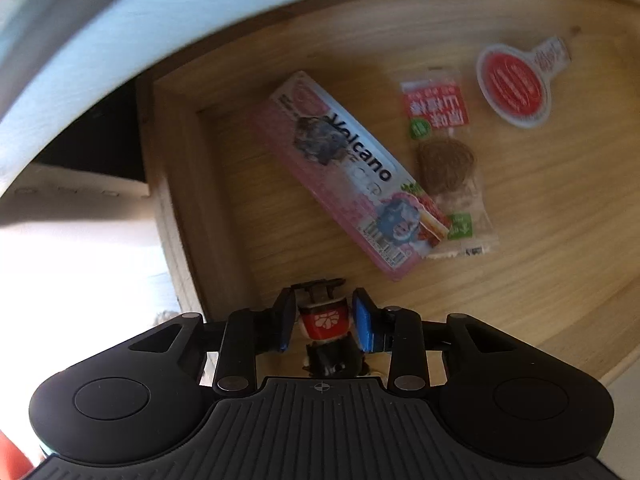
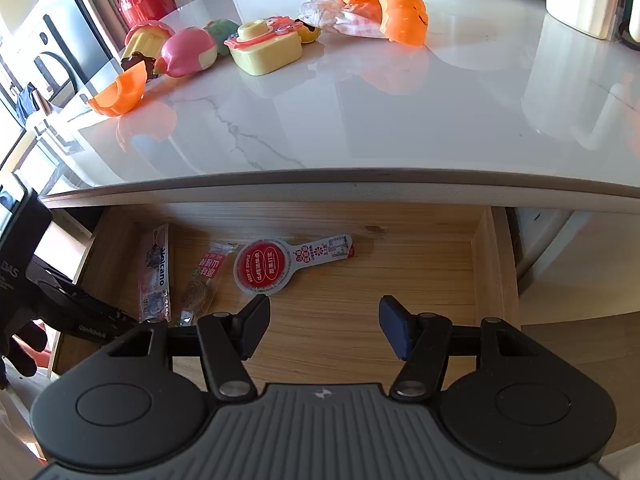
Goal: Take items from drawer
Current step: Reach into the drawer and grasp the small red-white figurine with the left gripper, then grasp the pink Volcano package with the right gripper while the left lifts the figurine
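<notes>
Three snack packs lie flat in the open drawer (image 2: 486, 264), 10 to 12 o'clock of the right gripper (image 2: 323, 322), fingers open, empty. Left gripper (image 1: 324, 318) fingers straddle a small figure (image 1: 323, 320), apparently not clamped; pink pack (image 1: 340, 168) at 12 o'clock.

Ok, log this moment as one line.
left tongs: open around small toy figure | right tongs: open, empty, over drawer | in drawer: Volcano box, snack packet, red-labelled pack
</notes>
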Action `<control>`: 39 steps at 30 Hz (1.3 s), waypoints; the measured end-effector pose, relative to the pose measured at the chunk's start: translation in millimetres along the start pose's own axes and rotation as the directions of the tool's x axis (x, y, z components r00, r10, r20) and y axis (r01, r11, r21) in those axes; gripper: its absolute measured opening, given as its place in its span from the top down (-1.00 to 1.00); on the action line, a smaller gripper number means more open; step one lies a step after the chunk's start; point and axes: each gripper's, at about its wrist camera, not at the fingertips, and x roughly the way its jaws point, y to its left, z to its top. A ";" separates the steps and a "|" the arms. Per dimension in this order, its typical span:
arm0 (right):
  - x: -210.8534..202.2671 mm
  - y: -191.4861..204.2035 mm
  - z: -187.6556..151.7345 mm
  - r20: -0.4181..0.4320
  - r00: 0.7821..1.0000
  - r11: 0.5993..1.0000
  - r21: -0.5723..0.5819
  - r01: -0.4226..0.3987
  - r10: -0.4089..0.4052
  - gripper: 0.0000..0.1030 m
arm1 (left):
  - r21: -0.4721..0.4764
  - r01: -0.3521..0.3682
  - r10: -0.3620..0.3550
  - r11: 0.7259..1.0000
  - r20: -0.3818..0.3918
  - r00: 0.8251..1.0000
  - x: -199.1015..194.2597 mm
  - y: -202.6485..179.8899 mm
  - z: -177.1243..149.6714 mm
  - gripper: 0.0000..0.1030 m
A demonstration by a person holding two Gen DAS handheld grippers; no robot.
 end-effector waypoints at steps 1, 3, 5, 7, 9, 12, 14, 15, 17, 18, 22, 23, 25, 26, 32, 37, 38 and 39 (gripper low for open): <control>0.1 -0.1 -0.2 -0.001 1.000 1.000 0.001 -0.001 0.001 -0.18 | 0.013 0.000 0.000 1.000 -0.004 1.000 1.0 -1.4 -0.3 0.30; 0.4 -0.6 -0.4 -0.003 1.000 1.000 0.004 -0.003 0.003 -0.18 | 0.049 0.008 -0.007 0.999 -0.021 1.000 4.0 -5.5 -1.0 0.34; 0.6 -1.1 -0.9 -0.003 1.000 1.000 0.004 -0.005 0.005 -0.18 | 0.102 -0.008 0.010 0.995 -0.026 1.000 5.4 -12.2 -2.3 0.35; 0.0 -1.2 -1.4 0.003 1.000 1.000 0.002 -0.004 0.004 -0.18 | 0.150 0.014 -0.008 0.989 -0.036 0.999 6.7 -17.3 -3.9 0.34; -0.3 -1.0 -2.2 0.006 1.000 1.000 -0.002 -0.006 0.006 -0.18 | 0.186 0.005 0.001 0.983 -0.031 1.000 5.6 -21.4 -5.1 0.35; 0.0 -1.2 -2.3 0.002 1.000 1.000 0.000 -0.007 0.007 -0.18 | 0.234 -0.005 0.006 0.972 -0.003 1.000 1.3 -26.6 -8.8 0.36; 0.4 -0.5 -2.6 -0.003 1.000 1.000 0.003 0.003 -0.003 -0.18 | 0.247 -0.014 -0.001 0.969 0.060 0.998 -9.5 -27.1 -12.3 0.36; 0.5 -0.3 -2.4 -0.004 1.000 1.000 0.003 0.008 -0.008 -0.18 | 0.245 -0.005 -0.020 0.970 0.101 0.995 -17.8 -25.4 -15.5 0.36; 0.4 -0.4 -2.0 -0.005 1.000 1.000 0.008 0.020 -0.020 -0.18 | 0.217 0.050 -0.083 0.975 0.146 0.986 -31.0 -18.7 -22.5 0.36; 0.6 -0.6 -1.8 -0.008 1.000 1.000 0.012 0.023 -0.023 -0.18 | 0.203 0.083 -0.118 0.976 0.168 0.979 -37.3 -14.7 -27.4 0.36; 5.9 0.2 -0.6 -0.046 0.998 0.999 0.011 0.048 -0.047 -0.18 | 0.157 0.150 -0.186 0.976 0.252 0.950 -55.9 -3.4 -43.1 0.36; 7.8 1.4 0.1 -0.058 0.997 0.998 0.005 0.056 -0.055 -0.18 | 0.137 0.169 -0.202 0.976 0.271 0.941 -61.1 -6.5 -41.4 0.36; 11.3 4.2 1.2 -0.081 0.993 0.997 -0.008 0.082 -0.082 -0.18 | 0.107 0.207 -0.230 0.973 0.312 0.922 -70.8 -8.5 -42.1 0.36; 12.8 6.0 1.7 -0.093 0.991 0.995 -0.015 0.097 -0.098 -0.18 | 0.091 0.228 -0.245 0.969 0.334 0.910 -80.2 -6.7 -45.0 0.36; 16.3 43.3 6.8 -0.128 0.983 0.980 -0.167 0.110 -0.132 -0.18 | -0.019 0.307 -0.266 0.952 0.449 0.853 -95.5 30.7 -57.6 0.36; 16.7 88.9 17.2 -0.123 0.989 0.929 -0.369 0.029 -0.080 -0.18 | -0.081 0.341 -0.266 0.937 0.470 0.842 -96.7 49.6 -78.9 0.36; 18.6 94.9 19.0 -0.132 0.989 0.926 -0.377 0.013 -0.067 -0.18 | -0.085 0.339 -0.262 0.937 0.472 0.842 -97.5 50.3 -81.4 0.36; 21.9 100.6 20.8 -0.146 0.988 0.927 -0.374 -0.004 -0.055 -0.18 | -0.088 0.339 -0.259 0.937 0.476 0.840 -98.4 51.0 -83.0 0.36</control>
